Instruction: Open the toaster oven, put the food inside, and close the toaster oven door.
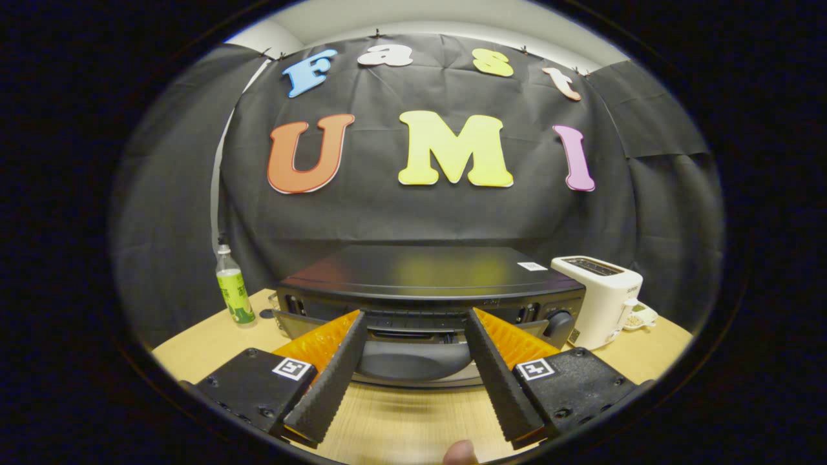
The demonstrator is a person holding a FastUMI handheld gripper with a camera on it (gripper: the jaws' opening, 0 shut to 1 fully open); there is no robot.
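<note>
Tongs (pixel 413 318) spread wide, tips at toaster oven (pixel 429 284) front, door partly hidden behind fingers (pixel 333 378)

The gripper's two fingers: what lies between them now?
In the gripper view, the open gripper frames the toaster oven's partly lowered door; nearer, bare wooden table.

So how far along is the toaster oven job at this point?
Early. The toaster oven door looks partly dropped open, tilted out toward the camera, so opening seems under way. The gripper is open, its fingers spread either side of the door and holding nothing. Left: finish opening, put food inside, close the door. I can't spot the food from here.
</note>
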